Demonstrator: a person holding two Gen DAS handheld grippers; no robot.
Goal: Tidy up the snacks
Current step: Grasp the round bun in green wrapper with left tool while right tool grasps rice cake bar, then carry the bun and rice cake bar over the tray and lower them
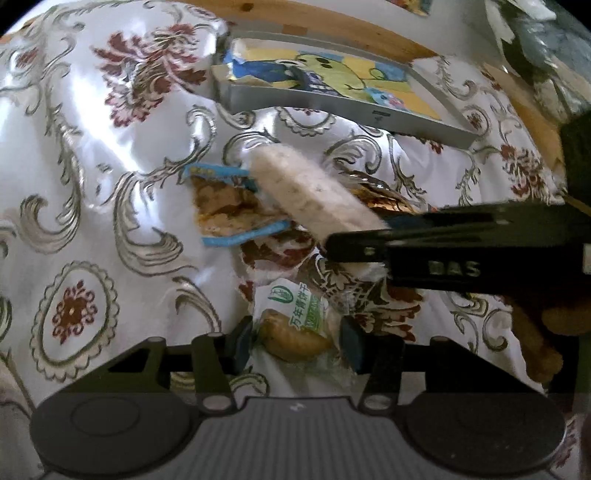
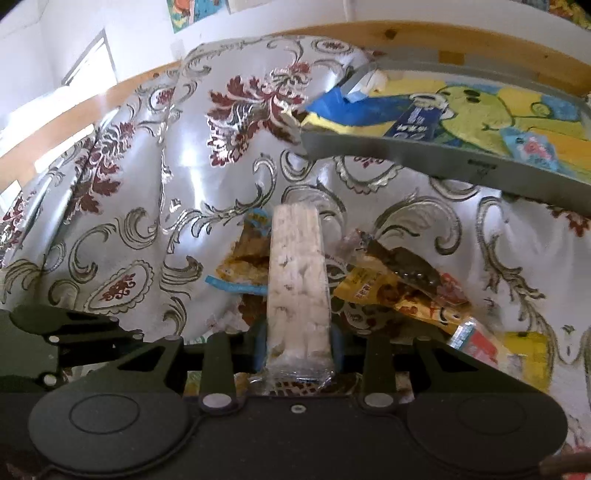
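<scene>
My left gripper (image 1: pixel 293 341) is shut on a clear-wrapped biscuit with a green and white label (image 1: pixel 295 325), low over the cloth. My right gripper (image 2: pixel 298 345) is shut on a long white rice-cracker bar in clear wrap (image 2: pixel 298 273); the bar also shows in the left wrist view (image 1: pixel 306 195), held by the right gripper's black body (image 1: pixel 461 240) that reaches in from the right. Under it lie a blue-edged snack pack (image 1: pixel 225 206) (image 2: pixel 243 258) and yellow and dark packets (image 2: pixel 402 291). A grey tray (image 1: pixel 332 101) (image 2: pixel 424 157) lined with a cartoon picture sits beyond.
A white cloth with red and silver flower patterns (image 1: pixel 92 184) (image 2: pixel 147 184) covers the table. A wooden edge (image 1: pixel 314 22) (image 2: pixel 480 40) runs behind the tray. A blue packet (image 2: pixel 417 125) lies in the tray. A yellow pack (image 2: pixel 524 354) lies at the right.
</scene>
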